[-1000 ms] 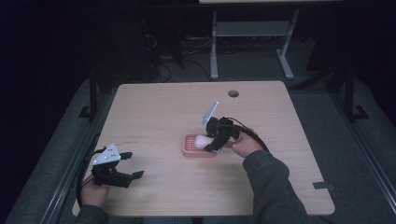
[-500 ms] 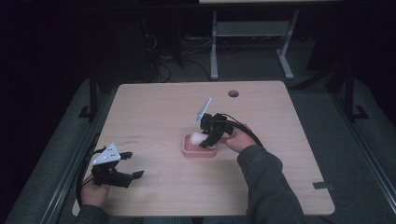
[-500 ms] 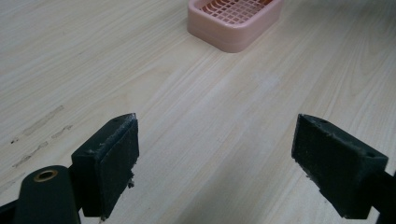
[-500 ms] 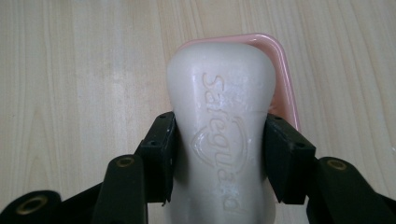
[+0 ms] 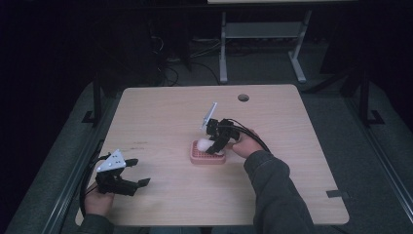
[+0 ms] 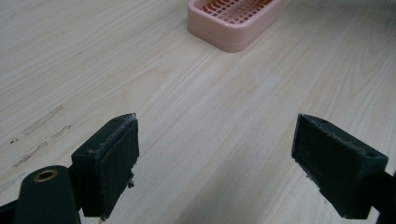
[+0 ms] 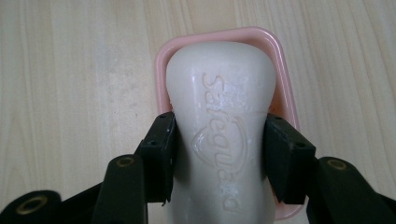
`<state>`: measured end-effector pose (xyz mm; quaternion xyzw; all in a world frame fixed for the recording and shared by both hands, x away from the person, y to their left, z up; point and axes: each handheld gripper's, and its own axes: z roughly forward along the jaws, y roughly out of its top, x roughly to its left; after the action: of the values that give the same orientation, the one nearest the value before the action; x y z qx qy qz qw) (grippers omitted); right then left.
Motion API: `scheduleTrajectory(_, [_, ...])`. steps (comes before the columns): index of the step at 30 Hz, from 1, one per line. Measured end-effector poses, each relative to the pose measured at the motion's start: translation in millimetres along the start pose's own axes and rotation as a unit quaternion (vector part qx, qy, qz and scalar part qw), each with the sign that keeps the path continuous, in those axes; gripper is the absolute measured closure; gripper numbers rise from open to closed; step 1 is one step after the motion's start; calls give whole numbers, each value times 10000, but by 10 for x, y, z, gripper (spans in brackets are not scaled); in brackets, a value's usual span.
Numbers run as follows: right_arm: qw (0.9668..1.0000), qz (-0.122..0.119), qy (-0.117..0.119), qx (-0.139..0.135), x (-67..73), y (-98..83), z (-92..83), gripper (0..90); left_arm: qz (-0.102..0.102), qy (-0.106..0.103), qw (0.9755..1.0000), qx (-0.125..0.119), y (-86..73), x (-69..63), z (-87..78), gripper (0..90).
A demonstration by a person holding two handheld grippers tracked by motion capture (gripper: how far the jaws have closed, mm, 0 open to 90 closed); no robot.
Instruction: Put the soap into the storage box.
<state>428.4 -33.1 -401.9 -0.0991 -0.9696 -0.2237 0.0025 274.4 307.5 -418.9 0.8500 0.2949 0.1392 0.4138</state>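
The pale wood-grain laminate table top [image 7: 70, 93] looks smooth and matt, faintly scuffed. The pink slotted plastic soap dish [image 6: 231, 28] has a soft sheen. The cream waxy soap bar [image 7: 224, 107] is smooth with embossed lettering. The black pads [image 6: 114, 161] look matt, rough and rubbery.

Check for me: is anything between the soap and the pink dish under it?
Nothing visible. The right gripper is shut on the soap, which hangs right over the dish. The slotted dish floor seen from the left gripper view looks bare. The left gripper is open near the table edge, well away.
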Motion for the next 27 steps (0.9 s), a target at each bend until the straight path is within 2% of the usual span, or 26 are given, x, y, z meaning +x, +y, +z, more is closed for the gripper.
scheduleTrajectory(8, [10000, -74, -27, 59, -24, 26, 82, 488, 5, 1, 10000, -10, -2, 7, -3, 148])
scheduleTrajectory(11, [10000, -62, -7, 39, -40, 39, 93, 490, 6, 1, 10000, 1, -3, 6, -2, 148])
scheduleTrajectory(14, [9999, -23, 112, 21, -52, 39, 108, 490, 10, 6, 10000, 1, -2, 6, -3, 148])
scheduleTrajectory(27, [9999, -23, 96, 140, -68, 62, 184, 490, 7, 7, 10000, 6, -2, 5, -7, 148])
